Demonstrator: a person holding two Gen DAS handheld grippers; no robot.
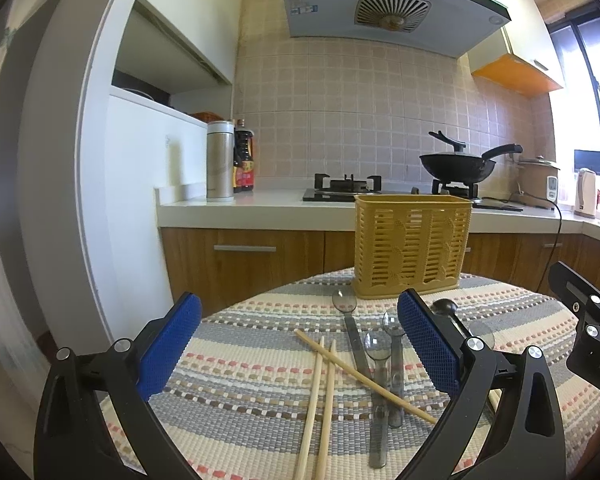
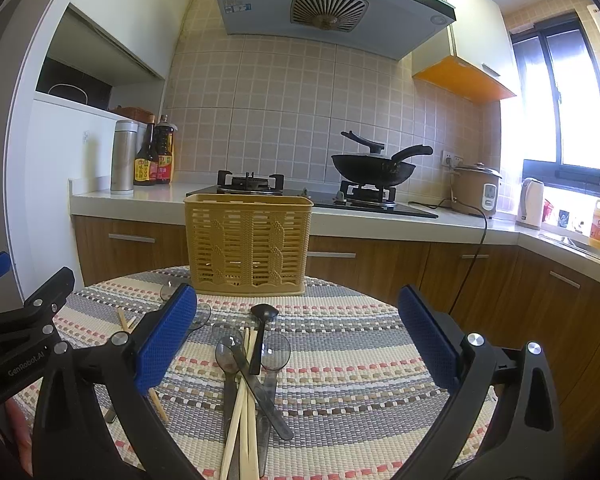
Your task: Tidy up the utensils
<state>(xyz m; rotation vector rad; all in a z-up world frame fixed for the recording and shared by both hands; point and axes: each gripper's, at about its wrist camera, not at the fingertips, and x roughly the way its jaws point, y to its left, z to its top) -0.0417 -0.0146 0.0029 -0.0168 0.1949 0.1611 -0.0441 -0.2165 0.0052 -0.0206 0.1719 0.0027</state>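
Left gripper (image 1: 300,332) spread to full width, blue pads (image 1: 168,344) well apart, nothing clamped between them, touching nothing. Hovering low over the striped woven mat (image 1: 236,364) on the round table. Between its fingers: three wooden chopsticks (image 1: 320,392), two lying side by side toward the near edge, a third crossing them at a slant; just to their right, clear smoky plastic spoons (image 1: 380,364) with bowls toward the far edge. A dark ladle-shaped spoon (image 1: 444,307) peeking out behind the right-hand pad.

Right gripper (image 2: 298,334) likewise fully open, pads (image 2: 164,340) wide apart, empty, in contact with nothing. Below and between its fingers: a loose pile near the middle of the mat (image 2: 360,364) — several chopsticks (image 2: 244,412) bundled lengthwise, clear spoons (image 2: 230,354) laid across and beneath them, a black ladle spoon (image 2: 262,328) resting on top with its bowl toward the far edge. More clear spoon bowls partly hidden behind the left-hand pad; chopstick tips (image 2: 125,322) showing past it near the left edge.

Yellow slotted utensil basket (image 1: 412,248) upright at the far edge of the table, apart from both grippers; nothing visible through its slots. Same basket (image 2: 248,244) in the right wrist view, just beyond the pile.

Behind the table, kitchen counter (image 2: 148,196) with a black wok (image 2: 374,168) on the stove.
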